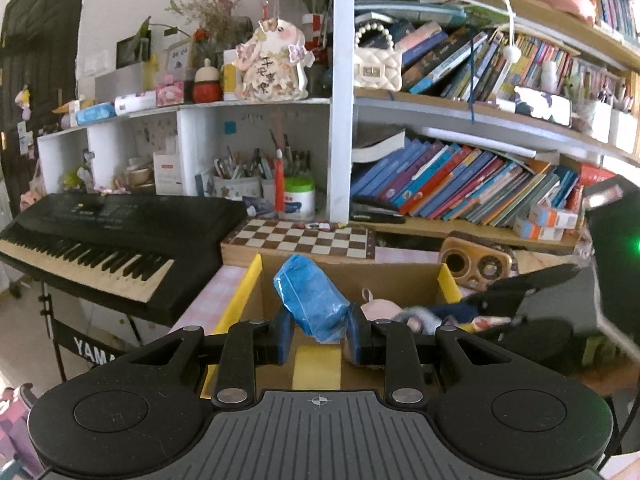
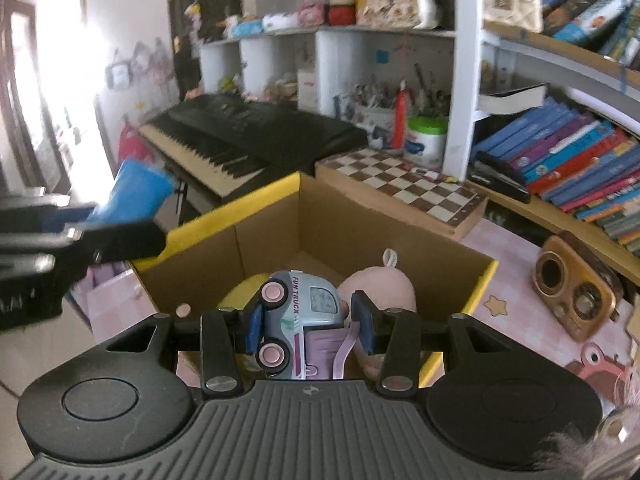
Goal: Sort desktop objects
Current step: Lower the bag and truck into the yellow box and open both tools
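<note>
so my left gripper (image 1: 318, 330) is pinching a blue plastic packet (image 1: 312, 298), held up over the near end of the cardboard box (image 1: 352, 276). my right gripper (image 2: 306, 326) is clamped on a little toy truck (image 2: 298, 316), tipped on its side above the same box. pink plush (image 2: 380, 286) already sits inside, chessboard (image 2: 404, 188) just behind

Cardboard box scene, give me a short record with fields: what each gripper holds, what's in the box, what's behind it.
left gripper: shut on blue packet
right gripper: shut on toy truck
cardboard box: open, pink plush inside
behind box: chessboard, keyboard
beside box: wooden radio
</note>
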{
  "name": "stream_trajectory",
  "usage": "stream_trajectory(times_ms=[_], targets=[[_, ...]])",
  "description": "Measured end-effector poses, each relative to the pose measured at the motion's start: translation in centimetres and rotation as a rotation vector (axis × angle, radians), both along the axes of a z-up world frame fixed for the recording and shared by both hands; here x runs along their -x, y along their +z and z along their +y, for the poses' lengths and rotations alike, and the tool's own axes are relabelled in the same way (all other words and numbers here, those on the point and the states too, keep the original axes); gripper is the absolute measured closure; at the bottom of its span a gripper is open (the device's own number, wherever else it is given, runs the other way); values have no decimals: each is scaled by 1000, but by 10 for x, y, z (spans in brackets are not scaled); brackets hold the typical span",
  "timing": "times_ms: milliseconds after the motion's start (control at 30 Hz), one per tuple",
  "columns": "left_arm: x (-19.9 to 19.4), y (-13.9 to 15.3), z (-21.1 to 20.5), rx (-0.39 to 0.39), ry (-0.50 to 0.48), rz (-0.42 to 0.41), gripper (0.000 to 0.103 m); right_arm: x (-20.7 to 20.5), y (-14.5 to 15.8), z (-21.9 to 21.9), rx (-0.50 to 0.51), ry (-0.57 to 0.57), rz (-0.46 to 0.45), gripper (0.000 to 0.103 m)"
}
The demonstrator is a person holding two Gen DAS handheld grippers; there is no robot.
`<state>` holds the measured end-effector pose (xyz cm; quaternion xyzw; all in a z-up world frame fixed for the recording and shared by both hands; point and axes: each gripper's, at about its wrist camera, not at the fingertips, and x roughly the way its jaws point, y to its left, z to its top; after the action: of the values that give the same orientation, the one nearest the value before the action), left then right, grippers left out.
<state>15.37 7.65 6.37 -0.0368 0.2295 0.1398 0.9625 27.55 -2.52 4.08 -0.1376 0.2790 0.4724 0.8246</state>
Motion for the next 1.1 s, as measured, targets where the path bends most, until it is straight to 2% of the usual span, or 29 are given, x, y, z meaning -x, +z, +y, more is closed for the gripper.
stream_trajectory(times_ms=[300, 467, 700, 900, 1000, 1100], targets=[[-51, -7, 3, -9, -19, 58, 76, -20, -28, 21, 117, 113, -7, 61], [-85, -20, 7, -6, -53, 126, 76, -33, -39, 32, 182, 180, 6, 61], [-126, -39, 17, 37, -119, 231, 76, -41, -51, 41, 250, 255, 42, 61], [-147, -54, 9, 34, -187, 310, 76, -43, -56, 44, 302, 307, 47, 60], [-153, -60, 5, 18, -202, 348, 76, -39, -61, 46, 339, 343, 25, 60], [-157, -61, 3, 5, -203, 374, 76, -40, -62, 47, 342, 357, 48, 60]])
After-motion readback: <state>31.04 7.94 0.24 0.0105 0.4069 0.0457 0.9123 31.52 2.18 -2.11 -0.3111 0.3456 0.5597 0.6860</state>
